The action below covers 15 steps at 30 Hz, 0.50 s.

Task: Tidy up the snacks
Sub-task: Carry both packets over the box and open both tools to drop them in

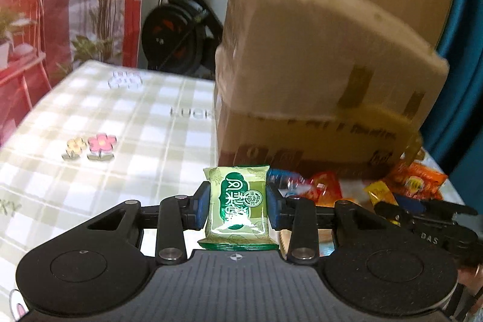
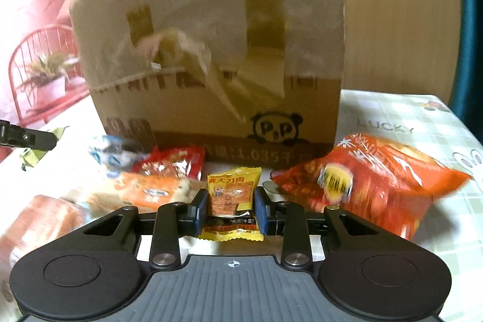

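My left gripper (image 1: 237, 205) is shut on a green snack packet (image 1: 237, 202) and holds it above the checked tablecloth (image 1: 105, 116), in front of a cardboard box (image 1: 317, 74). My right gripper (image 2: 231, 208) is shut on a yellow snack packet (image 2: 231, 202), just in front of the same box (image 2: 217, 50). Loose snacks lie by the box: a large orange bag (image 2: 377, 183), a red packet (image 2: 172, 165), an orange-white packet (image 2: 151, 190) and a blue-white packet (image 2: 108, 153). The right gripper also shows at the right edge of the left wrist view (image 1: 428, 216).
An exercise bike (image 1: 181, 29) stands behind the table's far edge. A red chair and plants are on the left (image 1: 27, 29). A wooden panel (image 2: 398, 11) rises behind the box. The tablecloth stretches left of the box (image 1: 90, 156).
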Motion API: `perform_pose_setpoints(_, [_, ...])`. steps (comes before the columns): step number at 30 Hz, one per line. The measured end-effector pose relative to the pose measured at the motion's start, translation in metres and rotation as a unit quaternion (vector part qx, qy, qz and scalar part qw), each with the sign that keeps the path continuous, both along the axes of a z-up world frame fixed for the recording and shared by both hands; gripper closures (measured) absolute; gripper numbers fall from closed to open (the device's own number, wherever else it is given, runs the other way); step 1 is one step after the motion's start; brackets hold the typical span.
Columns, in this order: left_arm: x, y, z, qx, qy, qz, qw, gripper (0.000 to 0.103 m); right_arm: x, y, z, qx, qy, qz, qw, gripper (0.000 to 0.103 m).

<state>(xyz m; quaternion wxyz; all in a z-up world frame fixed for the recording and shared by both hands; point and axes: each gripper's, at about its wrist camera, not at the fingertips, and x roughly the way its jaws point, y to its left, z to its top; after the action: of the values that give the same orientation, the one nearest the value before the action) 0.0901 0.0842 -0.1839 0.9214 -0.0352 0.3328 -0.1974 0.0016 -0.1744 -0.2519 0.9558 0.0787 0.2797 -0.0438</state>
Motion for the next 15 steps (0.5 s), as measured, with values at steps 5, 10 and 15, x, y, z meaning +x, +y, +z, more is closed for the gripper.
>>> perform_pose_setpoints(5, [-0.009,-0.004,0.025,-0.018,-0.029,-0.011,0.9993,0.063,-0.015,0.009,0.030,-0.008,-0.034,0.038,0.999,0.073])
perform_pose_setpoints(10, [-0.011,-0.016,0.057,-0.019,-0.080,-0.030,0.9961,0.063,-0.017,0.017,0.077,-0.012,-0.097,0.060,0.993,0.073])
perform_pose_setpoints(15, [-0.006,-0.031,0.096,-0.029,-0.142,-0.051,0.9882,0.063,-0.006,0.018,0.129,-0.028,-0.155,0.074,0.985,0.073])
